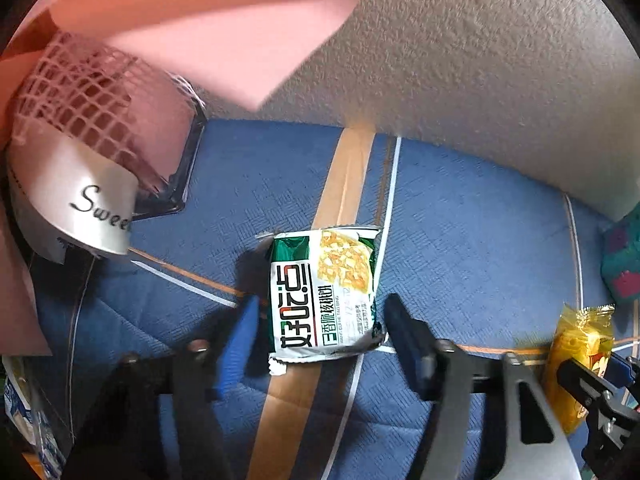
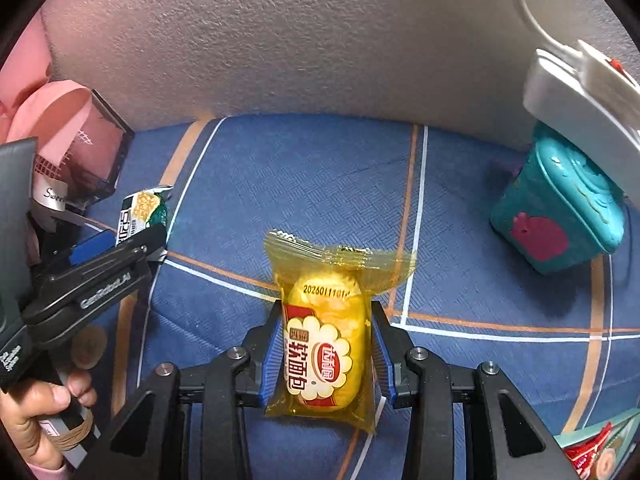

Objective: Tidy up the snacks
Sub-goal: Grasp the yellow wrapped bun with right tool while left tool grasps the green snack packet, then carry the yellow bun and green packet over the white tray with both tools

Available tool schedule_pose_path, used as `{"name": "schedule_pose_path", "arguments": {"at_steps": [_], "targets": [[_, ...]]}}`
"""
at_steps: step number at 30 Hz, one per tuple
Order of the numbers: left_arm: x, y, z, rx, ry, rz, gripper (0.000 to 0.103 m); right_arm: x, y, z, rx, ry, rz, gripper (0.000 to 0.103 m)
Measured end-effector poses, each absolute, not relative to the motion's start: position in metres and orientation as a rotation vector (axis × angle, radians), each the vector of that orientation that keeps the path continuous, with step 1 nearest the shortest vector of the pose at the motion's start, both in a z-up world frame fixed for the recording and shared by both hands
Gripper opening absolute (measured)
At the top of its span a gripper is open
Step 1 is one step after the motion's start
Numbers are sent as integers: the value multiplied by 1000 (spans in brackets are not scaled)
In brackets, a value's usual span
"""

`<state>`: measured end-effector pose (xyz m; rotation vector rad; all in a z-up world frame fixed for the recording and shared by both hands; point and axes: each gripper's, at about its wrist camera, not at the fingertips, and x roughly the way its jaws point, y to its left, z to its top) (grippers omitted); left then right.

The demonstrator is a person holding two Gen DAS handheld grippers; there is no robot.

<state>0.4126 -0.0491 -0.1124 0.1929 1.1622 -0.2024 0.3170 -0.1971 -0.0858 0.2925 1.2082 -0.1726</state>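
so far, none visibly stowed. left gripper (image 1: 318, 320) jaws apart astride green-white cracker packet (image 1: 324, 292), flat on blue cloth (image 1: 460, 216). right gripper (image 2: 326, 344) clamped on yellow bread packet (image 2: 324, 340). pink mesh basket (image 1: 100, 112) at ten o'clock, judged destination.

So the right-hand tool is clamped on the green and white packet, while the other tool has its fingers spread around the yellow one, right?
You have the packets swapped. The right wrist view shows the right gripper clamped on the yellow packet. In the left wrist view the left gripper has its fingers spread on either side of the green and white packet, which lies on the blue cloth.
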Motion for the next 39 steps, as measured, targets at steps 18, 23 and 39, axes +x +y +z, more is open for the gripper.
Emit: {"name": "schedule_pose_path", "arguments": {"at_steps": [18,23,39], "targets": [[332,-50,-99,161,1276,-173,50,251,-194,-55,337,1237,-170,38],[315,-47,-87,182,1268,-174,50,246,-192,-54,340,1237,-184,38],[326,-29,-103,197,1261,-185,50,294,-188,-92,363,1224,-185,47]]}}
